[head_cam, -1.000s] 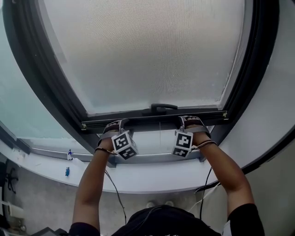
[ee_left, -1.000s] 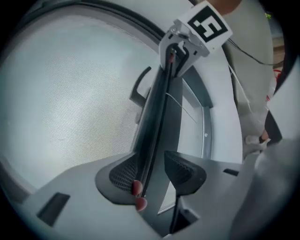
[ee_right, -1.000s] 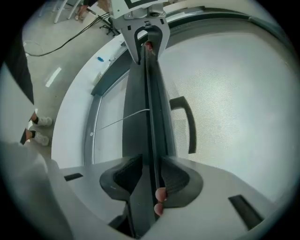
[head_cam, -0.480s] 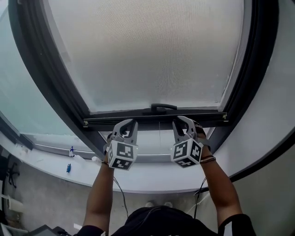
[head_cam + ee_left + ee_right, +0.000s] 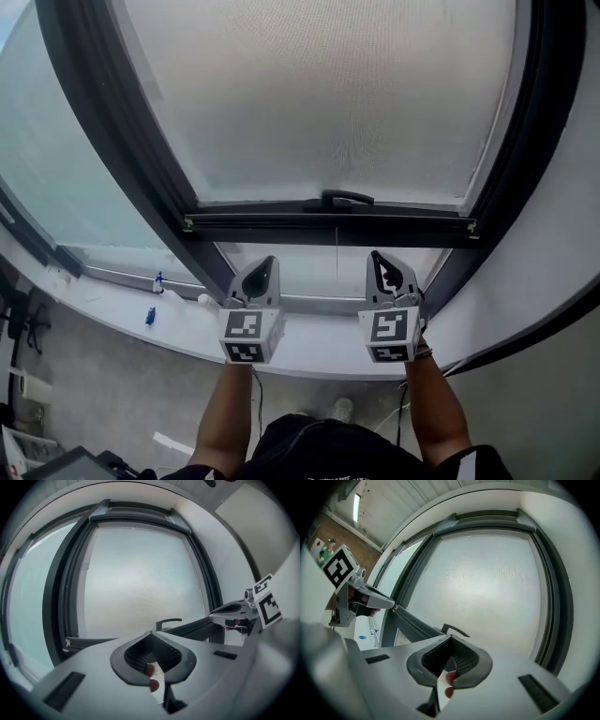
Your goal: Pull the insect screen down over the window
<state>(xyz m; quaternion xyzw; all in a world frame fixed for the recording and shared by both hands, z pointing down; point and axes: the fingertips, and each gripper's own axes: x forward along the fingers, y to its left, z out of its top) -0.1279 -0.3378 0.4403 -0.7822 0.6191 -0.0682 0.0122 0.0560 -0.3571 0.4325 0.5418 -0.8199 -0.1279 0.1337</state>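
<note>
The grey mesh insect screen (image 5: 319, 94) covers most of the window, and its dark bottom bar (image 5: 328, 228) with a small black handle (image 5: 348, 199) hangs a little above the sill. My left gripper (image 5: 265, 265) and right gripper (image 5: 379, 260) sit below the bar, apart from it, side by side. Both are shut with nothing between their jaws. In the left gripper view the left gripper (image 5: 151, 634) points at the screen and the handle (image 5: 168, 622). The right gripper (image 5: 451, 637) faces the same handle (image 5: 454, 630) in its own view.
A thick dark window frame (image 5: 103, 112) curves round the screen. A white sill (image 5: 309, 352) runs below, with small blue items (image 5: 150, 316) at its left. A thin cord (image 5: 336, 262) hangs from the bar between the grippers. The floor lies far below.
Both grippers have let go of the bottom bar, drawn back down toward the person and closed their jaws. The bar has stayed at about the same height.
</note>
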